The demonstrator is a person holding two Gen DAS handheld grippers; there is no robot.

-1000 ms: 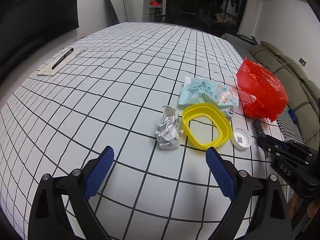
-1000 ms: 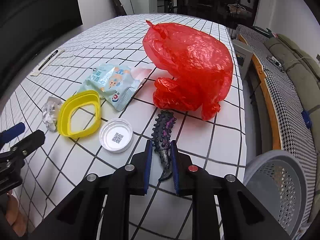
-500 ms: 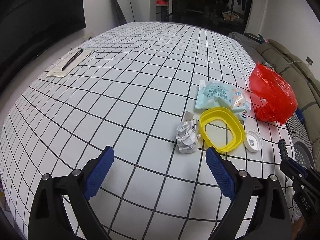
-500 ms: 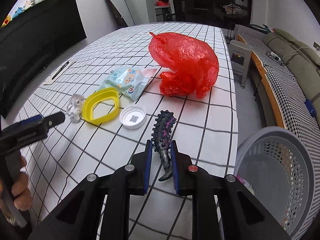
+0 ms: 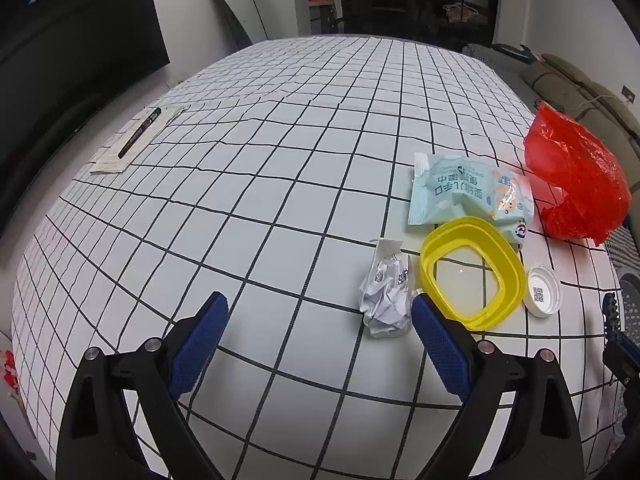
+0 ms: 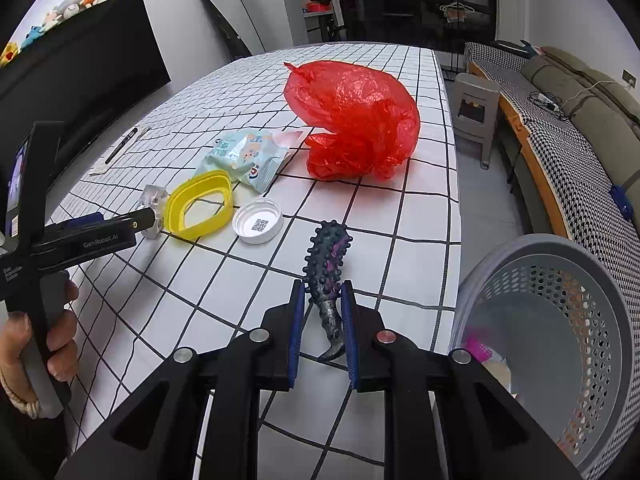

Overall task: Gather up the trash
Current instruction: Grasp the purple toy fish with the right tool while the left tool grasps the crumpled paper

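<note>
Right gripper (image 6: 322, 300): fingers nearly closed, clamped on both sides of a dark, knobbly, spiked piece of trash (image 6: 327, 264). The piece stands upright between the blue pads at lower centre of the right wrist view, its curled tail hanging below them, above the counter (image 6: 424, 216) edge. A grey perforated basket (image 6: 560, 320) fills the lower right of that frame, just off the counter; something pink lies inside it.

Left gripper (image 5: 318, 312): fingers spread wide, holding nothing. It hangs above the checked counter at the bottom of the left wrist view. A crumpled paper ball (image 5: 386, 294) sits just inside the right-hand finger (image 5: 434, 330); contact cannot be told.

Remaining trash, centre right of the left wrist view:
- yellow plastic ring (image 5: 472, 272), beside the paper ball
- white cap (image 5: 543, 290) with a printed code, just right of the ring
- pale blue snack wrapper (image 5: 468, 194), behind the ring, its corner under the ring's edge
- red plastic bag (image 5: 576, 184), at the far right edge

A pen on a paper strip (image 5: 138, 138) lies at upper left, well apart from the rest.
</note>
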